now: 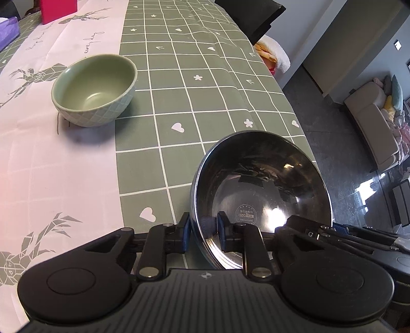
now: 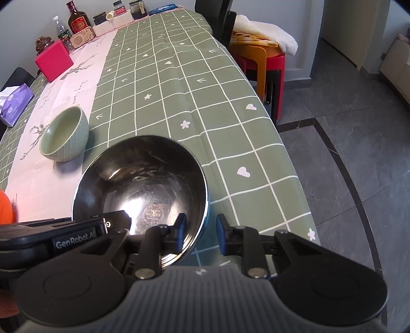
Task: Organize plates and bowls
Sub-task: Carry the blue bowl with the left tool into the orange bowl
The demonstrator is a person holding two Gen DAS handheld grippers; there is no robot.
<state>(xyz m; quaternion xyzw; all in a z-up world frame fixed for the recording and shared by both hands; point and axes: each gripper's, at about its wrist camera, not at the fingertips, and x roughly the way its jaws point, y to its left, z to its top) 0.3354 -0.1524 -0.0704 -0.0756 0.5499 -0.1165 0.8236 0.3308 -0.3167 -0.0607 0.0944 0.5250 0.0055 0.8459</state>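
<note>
A shiny steel bowl (image 1: 261,184) (image 2: 143,179) stands near the table's right edge on the green checked cloth. My left gripper (image 1: 204,229) is shut on its near-left rim, one pad outside the wall and one inside. On the bowl's near-right rim my right gripper (image 2: 200,228) is shut the same way, its left pad inside the bowl. Each gripper's black body shows at the edge of the other's view. A pale green ceramic bowl (image 1: 94,89) (image 2: 64,133) sits empty and upright to the left, on the pink runner's edge, apart from both grippers.
A pink box (image 2: 53,60), a purple tissue pack (image 2: 15,105), and bottles and jars (image 2: 79,21) line the far left of the table. Stacked stools (image 2: 266,59) with a white cloth stand by the table edge (image 2: 282,143) on the right, over grey floor.
</note>
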